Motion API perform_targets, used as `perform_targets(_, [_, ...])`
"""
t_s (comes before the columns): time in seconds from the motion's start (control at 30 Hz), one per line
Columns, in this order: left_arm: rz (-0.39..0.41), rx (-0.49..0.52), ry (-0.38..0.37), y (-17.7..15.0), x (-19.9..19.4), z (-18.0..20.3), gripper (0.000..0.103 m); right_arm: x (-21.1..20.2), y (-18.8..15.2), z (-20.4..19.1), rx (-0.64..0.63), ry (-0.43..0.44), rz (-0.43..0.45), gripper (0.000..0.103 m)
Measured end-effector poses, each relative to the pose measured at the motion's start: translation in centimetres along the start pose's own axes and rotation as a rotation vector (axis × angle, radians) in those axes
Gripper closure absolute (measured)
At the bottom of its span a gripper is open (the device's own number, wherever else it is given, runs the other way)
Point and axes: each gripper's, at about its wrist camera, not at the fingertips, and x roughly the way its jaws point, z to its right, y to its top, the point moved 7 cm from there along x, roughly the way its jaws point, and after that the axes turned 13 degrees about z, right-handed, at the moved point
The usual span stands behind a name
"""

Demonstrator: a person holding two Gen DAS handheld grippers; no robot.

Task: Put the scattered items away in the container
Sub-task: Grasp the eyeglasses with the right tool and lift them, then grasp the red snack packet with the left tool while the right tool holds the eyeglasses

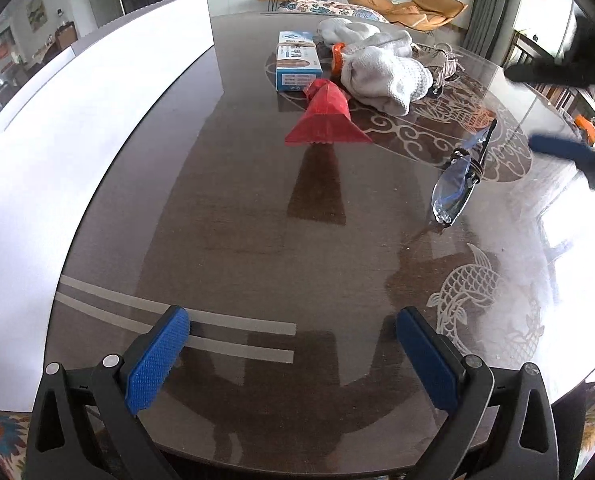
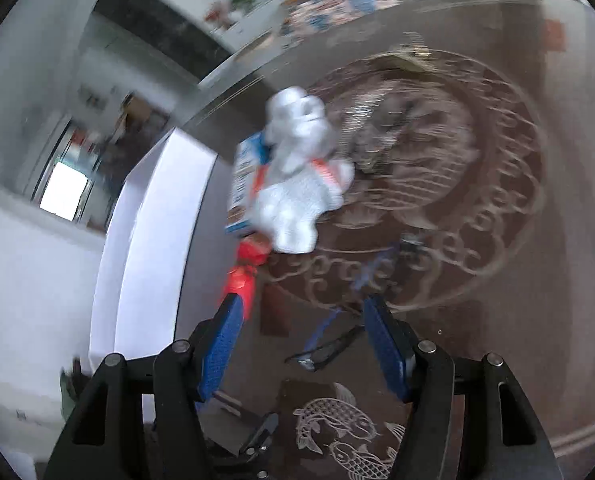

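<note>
A white container (image 1: 57, 152) stands along the table's left side; it also shows in the right wrist view (image 2: 149, 240). A red folded wrapper (image 1: 327, 118), a blue-and-white box (image 1: 297, 62), white knitted cloth (image 1: 381, 72) and blue-framed glasses (image 1: 457, 180) lie on the dark glass table (image 1: 237, 240). My left gripper (image 1: 293, 354) is open and empty, low over the near table. My right gripper (image 2: 301, 344) is open, above the glasses (image 2: 325, 350), which show between its fingers. The right wrist view is blurred. The right gripper's fingers (image 1: 561, 150) show at the left wrist view's right edge.
A grey patterned item (image 1: 441, 64) lies behind the cloth, with an orange object (image 1: 338, 56) beside it. Sofas, plants and a TV stand lie beyond the table's far edge. The table's right edge curves near the glasses.
</note>
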Motion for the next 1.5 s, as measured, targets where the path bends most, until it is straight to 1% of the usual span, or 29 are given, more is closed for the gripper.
perform_targets(0.07, [0.003, -0.002, 0.001, -0.1, -0.1, 0.0, 0.0, 0.5, -0.5, 1.5, 0.057, -0.038, -0.008, 0.039])
perform_targets(0.13, [0.006, -0.003, 0.002, -0.1, -0.2, 0.1, 0.0, 1.8, -1.1, 2.5, 0.11, -0.062, -0.039, 0.039])
perform_targets(0.2, [0.006, -0.003, 0.002, 0.0, -0.2, 0.1, 0.0, 2.7, -1.3, 2.8, 0.121, -0.078, -0.052, 0.04])
perform_targets(0.23, [0.005, -0.002, 0.001, 0.0, -0.2, 0.1, 0.0, 3.3, -1.5, 2.6, 0.1, -0.094, -0.052, 0.037])
perform_targets(0.27, [0.005, -0.002, 0.001, 0.0, -0.2, 0.1, 0.0, 3.8, -1.6, 2.3, 0.078, -0.109, -0.042, 0.037])
perform_targets(0.33, [0.008, 0.001, -0.001, 0.0, -0.4, 0.1, 0.0, 4.2, -1.4, 1.4, 0.037, -0.132, 0.005, 0.037])
perform_targets(0.37, [0.008, 0.002, -0.002, 0.1, -0.3, 0.1, 0.0, 4.7, -1.4, 1.1, 0.019, -0.142, 0.004, 0.037])
perform_targets(0.43, [0.008, 0.004, -0.004, 0.2, -0.2, 0.1, 0.0, 5.7, -1.5, 0.0, -0.08, -0.179, 0.036, 0.037])
perform_targets(0.47, [0.008, 0.006, -0.006, 0.1, -0.3, 0.1, 0.0, 6.2, -1.7, -0.6, -0.136, -0.184, 0.041, 0.037])
perform_targets(0.5, [0.008, 0.007, -0.007, 0.1, -0.4, 0.1, 0.0, 6.8, -2.0, -1.2, -0.206, -0.194, 0.052, 0.04])
perform_targets(0.53, [0.009, 0.008, -0.008, 0.0, -0.5, 0.0, 0.0, 7.0, -2.2, -1.7, -0.279, -0.207, 0.072, 0.041])
perform_targets(0.57, [0.01, 0.008, -0.008, -0.1, -0.6, 0.0, 0.0, 7.3, -2.6, -1.9, -0.338, -0.22, 0.083, 0.045])
perform_targets(0.6, [0.01, 0.008, -0.009, -0.2, -0.7, 0.0, 0.0, 7.5, -2.9, -2.1, -0.408, -0.246, 0.103, 0.067])
perform_targets(0.63, [0.012, 0.01, -0.01, -0.1, -0.6, 0.0, 0.0, 7.5, -3.2, -2.1, -0.448, -0.258, 0.114, 0.072])
perform_targets(0.7, [0.014, 0.01, -0.014, -0.1, -0.6, -0.1, 0.0, 7.2, -3.6, -1.7, -0.46, -0.245, 0.113, 0.074])
perform_targets(0.8, [0.014, -0.01, -0.04, 0.3, -0.6, 0.0, 0.0, 6.3, -3.8, -0.6, -0.469, -0.252, 0.106, 0.075])
perform_targets(0.83, [0.019, -0.021, -0.058, 0.6, -0.7, 0.0, 0.0, 5.6, -3.8, -0.1, -0.474, -0.261, 0.11, 0.075])
perform_targets(0.87, [0.033, -0.039, -0.091, 1.0, -1.0, 0.0, 0.0, 4.9, -4.0, 0.5, -0.482, -0.271, 0.115, 0.075])
perform_targets(0.93, [0.055, -0.043, -0.124, 2.6, -1.4, 0.2, 0.0, 3.5, -4.5, 1.6, -0.506, -0.298, 0.122, 0.075])
perform_targets(1.0, [0.073, -0.031, -0.144, 4.6, -1.5, 0.6, 0.0, 1.8, -4.9, 3.4, -0.502, -0.313, 0.124, 0.075])
perform_targets(1.07, [0.08, 0.014, -0.14, 6.7, -1.0, 1.3, 0.0, -0.5, -5.3, 4.7, -0.493, -0.321, 0.129, 0.075])
perform_targets(1.1, [0.081, 0.038, -0.13, 7.4, -0.6, 1.7, 0.0, -0.9, -5.4, 5.1, -0.484, -0.318, 0.129, 0.075])
perform_targets(1.17, [0.076, 0.084, -0.085, 8.8, 0.7, 2.3, 0.0, -1.4, -5.4, 5.4, -0.476, -0.313, 0.13, 0.074])
perform_targets(1.23, [0.054, 0.107, -0.041, 9.9, 2.7, 2.4, 0.0, -1.7, -5.4, 5.5, -0.473, -0.31, 0.132, 0.074])
perform_targets(1.37, [0.017, 0.085, -0.021, 10.8, 5.4, 1.5, 0.0, -1.7, -5.5, 5.5, -0.48, -0.308, 0.14, 0.074])
perform_targets(1.43, [0.014, 0.056, -0.062, 11.1, 5.8, 1.2, 0.0, -1.9, -5.6, 5.5, -0.489, -0.309, 0.142, 0.074])
perform_targets(1.47, [0.014, 0.038, -0.086, 11.2, 6.0, 1.1, 0.002, -2.1, -5.6, 5.5, -0.492, -0.309, 0.144, 0.074])
perform_targets(1.5, [0.01, 0.02, -0.107, 11.3, 6.1, 0.9, 0.028, -2.2, -5.6, 5.5, -0.494, -0.309, 0.148, 0.074])
